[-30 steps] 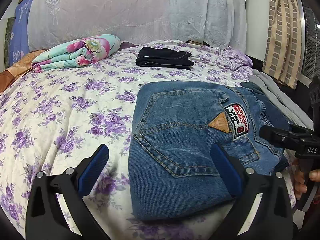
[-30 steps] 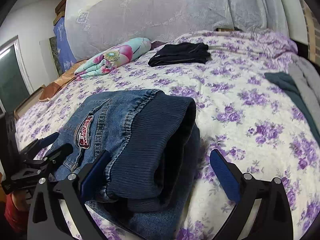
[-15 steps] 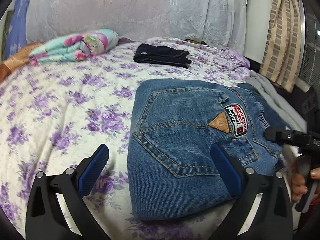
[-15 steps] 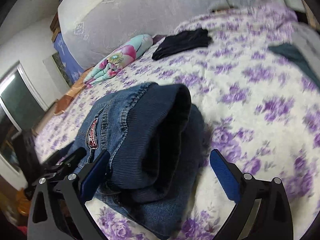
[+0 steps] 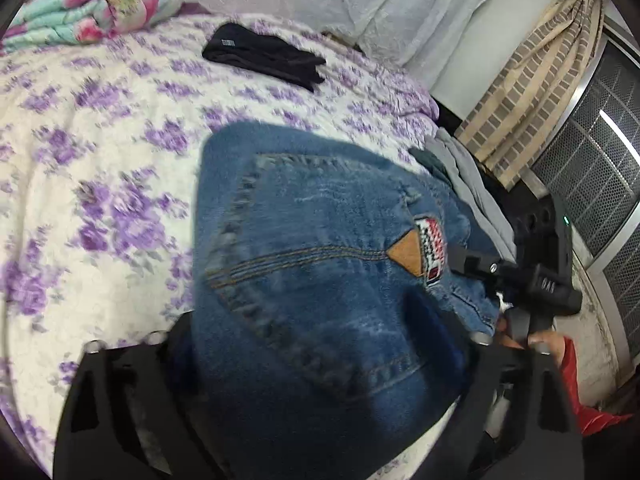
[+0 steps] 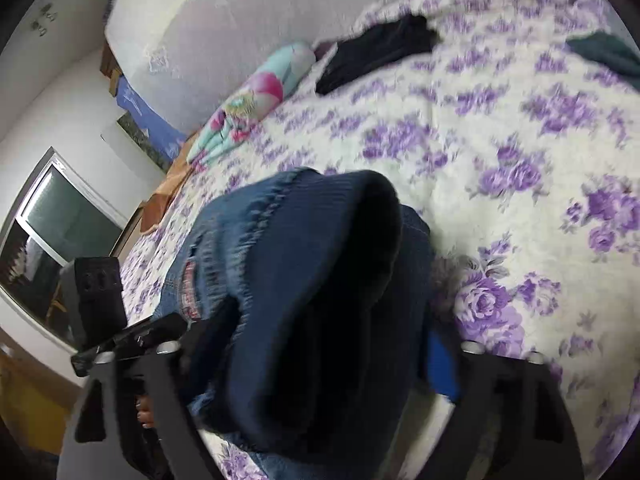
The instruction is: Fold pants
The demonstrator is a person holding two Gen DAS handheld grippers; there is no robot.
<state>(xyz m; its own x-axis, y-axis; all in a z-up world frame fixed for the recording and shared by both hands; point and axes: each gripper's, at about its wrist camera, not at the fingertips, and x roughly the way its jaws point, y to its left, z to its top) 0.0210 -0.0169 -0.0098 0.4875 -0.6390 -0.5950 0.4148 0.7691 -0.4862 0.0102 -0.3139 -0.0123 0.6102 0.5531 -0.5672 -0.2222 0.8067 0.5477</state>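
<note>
The folded blue jeans (image 5: 320,272) lie on the floral bedspread (image 5: 100,160), back pocket and red label up. My left gripper (image 5: 316,344) has its fingers either side of the near folded edge, closed in on the denim. In the right wrist view the jeans' ribbed waistband end (image 6: 304,280) fills the space between my right gripper's (image 6: 320,344) fingers, which press on it. The blue pad of the right finger (image 6: 440,364) shows beside the cloth. Each gripper shows in the other's view, the right one (image 5: 516,276) and the left one (image 6: 120,336).
A folded black garment (image 5: 264,56) and a rolled floral blanket (image 5: 92,12) lie at the far side of the bed. Grey and dark green clothes (image 5: 464,176) lie at the bed's right edge. A curtain (image 5: 532,80) and a window grille stand beyond.
Both grippers have moved forward onto the jeans and closed from wide open onto the cloth. Both views are tilted and blurred by motion.
</note>
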